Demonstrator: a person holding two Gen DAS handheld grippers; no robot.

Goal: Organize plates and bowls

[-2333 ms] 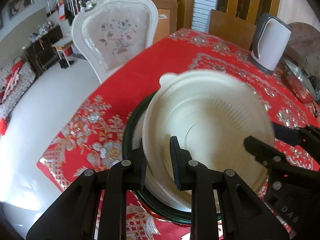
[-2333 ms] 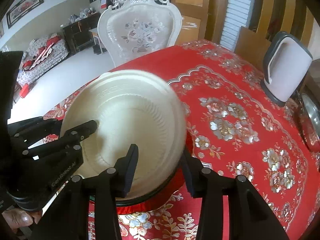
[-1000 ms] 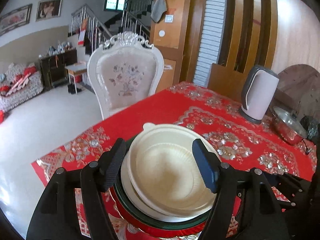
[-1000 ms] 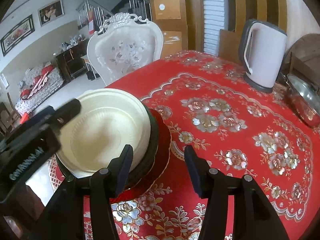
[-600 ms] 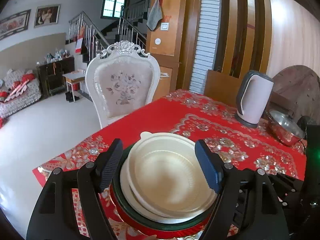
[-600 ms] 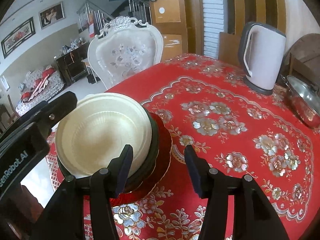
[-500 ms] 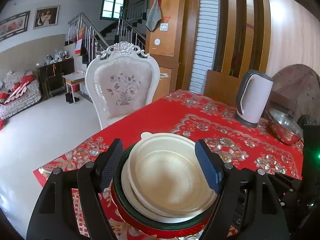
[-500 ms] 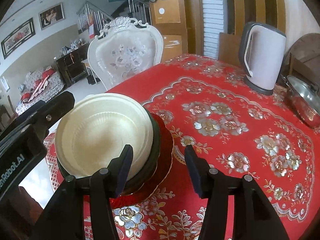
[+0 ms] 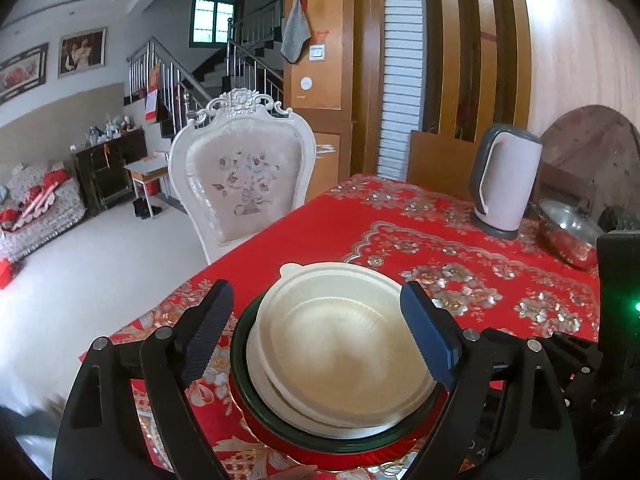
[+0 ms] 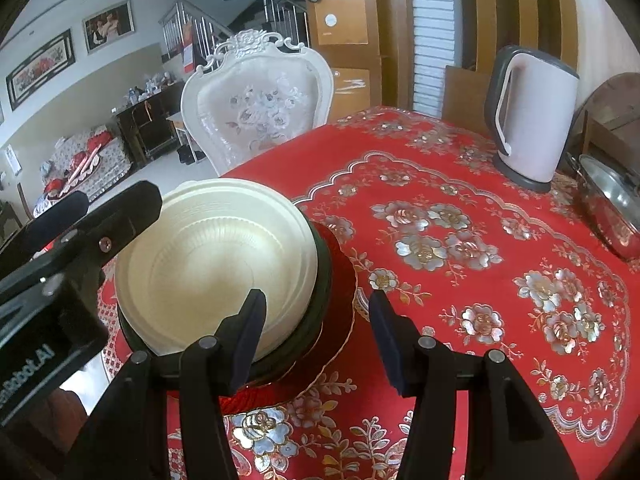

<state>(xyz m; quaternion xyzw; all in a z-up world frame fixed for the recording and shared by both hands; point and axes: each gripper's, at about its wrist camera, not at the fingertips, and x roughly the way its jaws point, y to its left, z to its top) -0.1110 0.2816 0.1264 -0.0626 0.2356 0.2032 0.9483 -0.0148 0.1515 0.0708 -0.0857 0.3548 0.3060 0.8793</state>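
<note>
On worktop (image 10: 460, 208): bowls (image 9: 344, 344) nested on plates (image 10: 340, 280), stacking looks done; left claw (image 9: 316, 332), right claw (image 10: 316, 320) wide, empty.

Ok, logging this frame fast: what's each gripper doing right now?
Left gripper: open, holding nothing, above the cream bowl.
Right gripper: open, holding nothing.

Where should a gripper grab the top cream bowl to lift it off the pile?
Probably by its rim. The cream bowl sits upright and open on top of the stack, so its thin raised edge is the only part that fits between the fingers. Its near edge overhangs the cream plate below, toward the open left gripper: come from there, one finger inside, one outside.
</note>
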